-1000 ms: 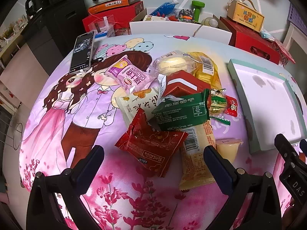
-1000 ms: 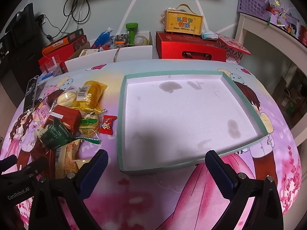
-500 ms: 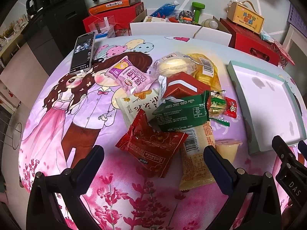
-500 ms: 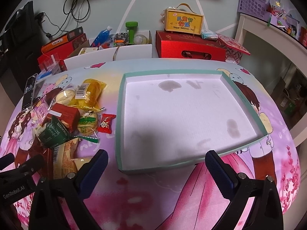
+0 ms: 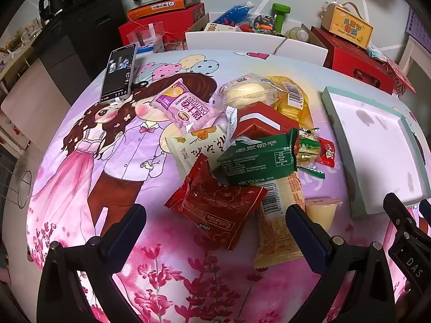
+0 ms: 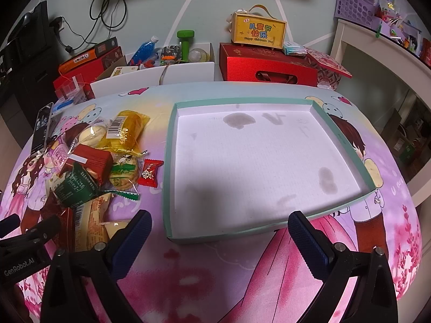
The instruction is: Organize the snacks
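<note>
The snacks (image 5: 242, 145) are lying heaped mid-frame beside the empty tray (image 6: 347, 145) at right, nothing sorted yet, while the left gripper (image 5: 215, 226) and right gripper (image 6: 219, 228) are hovering wide apart, likely needing to descend on the nearest red packet (image 5: 215, 204).

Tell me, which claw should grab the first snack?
Probably the left claw: it is open, with the red snack packet between its fingers. The right claw faces the empty tray, with the snack pile off to its side.
</note>
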{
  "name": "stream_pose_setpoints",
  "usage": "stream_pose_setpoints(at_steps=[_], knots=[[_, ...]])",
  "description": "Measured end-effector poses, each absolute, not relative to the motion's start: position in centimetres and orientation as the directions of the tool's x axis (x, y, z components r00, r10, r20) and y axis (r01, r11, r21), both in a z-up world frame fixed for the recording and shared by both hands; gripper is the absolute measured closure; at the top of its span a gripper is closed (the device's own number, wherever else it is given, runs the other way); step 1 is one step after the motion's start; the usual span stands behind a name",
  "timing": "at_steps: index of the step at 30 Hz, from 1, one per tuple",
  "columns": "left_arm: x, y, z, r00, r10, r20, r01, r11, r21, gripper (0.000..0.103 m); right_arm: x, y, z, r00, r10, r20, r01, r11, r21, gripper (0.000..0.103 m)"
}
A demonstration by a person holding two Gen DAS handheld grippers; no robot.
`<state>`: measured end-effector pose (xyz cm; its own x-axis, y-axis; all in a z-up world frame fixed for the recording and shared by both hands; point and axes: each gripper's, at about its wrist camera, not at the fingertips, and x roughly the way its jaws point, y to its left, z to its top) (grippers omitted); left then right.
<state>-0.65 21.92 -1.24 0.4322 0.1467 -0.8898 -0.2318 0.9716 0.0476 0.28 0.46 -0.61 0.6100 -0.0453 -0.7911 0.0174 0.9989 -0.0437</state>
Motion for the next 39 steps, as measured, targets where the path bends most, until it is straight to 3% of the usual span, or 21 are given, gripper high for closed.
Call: stream_pose_setpoints(at_steps=[32,39], knots=[[-0.8,22.8,-1.3,0.421,0.149,-0.895,-0.266,0.963,0.036,0.0,0.3,0.8,-0.5,0.607,-0.039,-0.794,0.004,0.999,-0.046,0.0],[-1.5,25.7,-0.6,0.434,0.14,-0.89,-0.363,0.931,-0.031,0.0,0.1,2.1,-0.1,0.614,0.078,-0.786,-0.092,0.995,0.027,0.0]])
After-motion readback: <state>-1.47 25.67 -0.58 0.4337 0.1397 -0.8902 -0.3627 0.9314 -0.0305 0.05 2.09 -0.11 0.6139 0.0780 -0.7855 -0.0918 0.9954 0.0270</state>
